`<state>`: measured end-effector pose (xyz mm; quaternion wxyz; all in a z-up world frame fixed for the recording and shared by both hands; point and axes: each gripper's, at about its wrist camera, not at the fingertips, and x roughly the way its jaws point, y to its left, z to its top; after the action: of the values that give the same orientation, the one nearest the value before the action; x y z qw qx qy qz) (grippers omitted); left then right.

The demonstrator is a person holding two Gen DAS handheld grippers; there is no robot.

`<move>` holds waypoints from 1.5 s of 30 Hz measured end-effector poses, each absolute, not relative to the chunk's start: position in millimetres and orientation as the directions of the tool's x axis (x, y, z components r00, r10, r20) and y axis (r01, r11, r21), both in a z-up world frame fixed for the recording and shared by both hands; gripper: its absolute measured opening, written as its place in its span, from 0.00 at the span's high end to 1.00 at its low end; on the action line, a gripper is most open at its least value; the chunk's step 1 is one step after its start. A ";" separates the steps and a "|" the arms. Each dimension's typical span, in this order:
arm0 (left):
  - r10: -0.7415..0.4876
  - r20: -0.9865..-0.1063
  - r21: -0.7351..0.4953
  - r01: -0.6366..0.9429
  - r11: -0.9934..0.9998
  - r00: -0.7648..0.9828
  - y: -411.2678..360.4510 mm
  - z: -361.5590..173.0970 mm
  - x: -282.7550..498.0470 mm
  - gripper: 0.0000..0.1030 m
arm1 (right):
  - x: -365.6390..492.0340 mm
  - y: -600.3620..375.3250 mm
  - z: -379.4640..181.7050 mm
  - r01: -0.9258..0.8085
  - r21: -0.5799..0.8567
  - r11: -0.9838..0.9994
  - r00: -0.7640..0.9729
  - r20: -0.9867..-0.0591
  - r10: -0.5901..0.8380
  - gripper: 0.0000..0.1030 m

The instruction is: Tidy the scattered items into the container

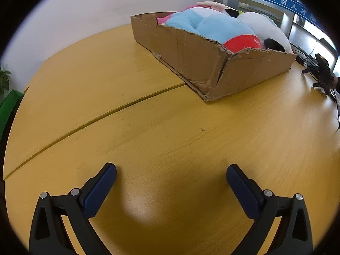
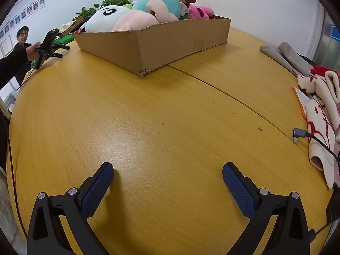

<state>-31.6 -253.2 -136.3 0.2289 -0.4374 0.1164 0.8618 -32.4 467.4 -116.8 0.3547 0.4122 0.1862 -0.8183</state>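
Note:
A shallow cardboard box (image 1: 191,53) stands on the yellow wooden table (image 1: 148,127), heaped with plush toys: a blue one (image 1: 221,28), a white one (image 1: 263,27) and a red part (image 1: 243,42). In the right wrist view the box (image 2: 170,40) holds a white plush (image 2: 106,18), a pink one (image 2: 136,20) and a teal one (image 2: 157,1). My left gripper (image 1: 171,170) is open and empty above bare table, well short of the box. My right gripper (image 2: 167,169) is open and empty too.
Folded cloths and a red-and-cream knit item (image 2: 320,110) lie at the table's right edge, with a USB cable plug (image 2: 299,135). A black tripod device (image 1: 324,74) with cables stands beyond the box; it also shows in the right wrist view (image 2: 47,44), a person (image 2: 19,51) beside it.

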 end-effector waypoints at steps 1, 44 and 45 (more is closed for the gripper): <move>0.296 -0.807 0.000 -0.502 -0.865 -0.510 -253.5 -138.2 -32.2 0.00 | -33.7 467.2 -116.7 0.742 -0.013 -0.671 -0.404 -0.807 -0.431 0.00; 0.304 -0.810 -0.001 -0.518 -0.855 -0.501 -259.6 -149.0 -38.6 0.00 | -40.1 467.3 -118.1 0.759 -0.018 -0.650 -0.396 -0.806 -0.440 0.00; 0.304 -0.810 -0.001 -0.518 -0.855 -0.501 -259.5 -148.7 -38.9 0.00 | -40.2 467.5 -118.1 0.759 -0.018 -0.650 -0.396 -0.806 -0.440 0.00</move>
<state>-38.9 -259.5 -148.7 0.2397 -0.4383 0.1219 0.8577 -40.2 467.5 -118.1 0.3693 0.4070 0.1960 -0.8121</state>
